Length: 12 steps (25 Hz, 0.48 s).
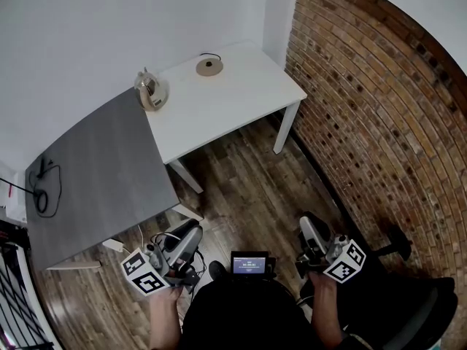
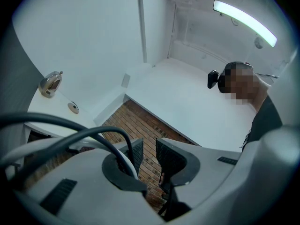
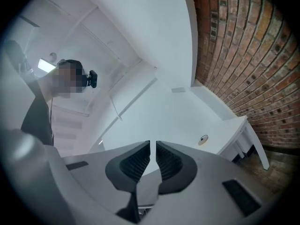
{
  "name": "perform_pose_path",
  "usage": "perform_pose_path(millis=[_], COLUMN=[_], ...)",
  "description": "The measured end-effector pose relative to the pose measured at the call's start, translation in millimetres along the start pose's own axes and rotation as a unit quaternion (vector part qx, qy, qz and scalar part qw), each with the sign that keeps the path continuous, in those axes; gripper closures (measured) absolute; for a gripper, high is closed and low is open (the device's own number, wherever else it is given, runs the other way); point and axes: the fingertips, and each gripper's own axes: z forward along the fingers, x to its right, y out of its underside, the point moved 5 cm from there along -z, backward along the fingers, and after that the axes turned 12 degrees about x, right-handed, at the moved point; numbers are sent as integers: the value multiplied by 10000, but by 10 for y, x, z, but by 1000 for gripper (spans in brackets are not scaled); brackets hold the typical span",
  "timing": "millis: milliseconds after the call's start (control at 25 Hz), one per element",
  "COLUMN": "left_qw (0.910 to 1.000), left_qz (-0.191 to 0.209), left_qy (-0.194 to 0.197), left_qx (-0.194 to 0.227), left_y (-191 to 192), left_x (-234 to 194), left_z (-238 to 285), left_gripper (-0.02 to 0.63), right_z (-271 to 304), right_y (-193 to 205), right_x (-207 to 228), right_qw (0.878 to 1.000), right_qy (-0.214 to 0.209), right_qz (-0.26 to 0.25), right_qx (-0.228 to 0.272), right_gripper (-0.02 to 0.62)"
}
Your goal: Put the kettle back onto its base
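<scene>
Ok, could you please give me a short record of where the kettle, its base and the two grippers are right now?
kettle: upright at the white table's edge, next to the grey table
base: same white table, further back, apart from the kettle, nothing on it
left gripper: jaws slightly apart, empty, held low near the person's body
right gripper: shut, empty, also near the body
task state: kettle not yet on base

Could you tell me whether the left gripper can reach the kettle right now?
Probably not: the left gripper is by the person's body, far short of the kettle, though the way looks free.
</scene>
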Motion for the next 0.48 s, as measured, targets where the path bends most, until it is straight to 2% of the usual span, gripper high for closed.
perform_pose_path(millis=[480], left_qw=[9998], left_qz=[98], left_qy=[-137], left_qx=[-126], left_y=[245], left_x=[124], left_z=[186], left_gripper=[523], right_z=[-230], right_y=[-145], right_x=[262], right_qw=[9999], right_qy=[3], right_qz=[113], right_qx=[33], right_gripper=[568])
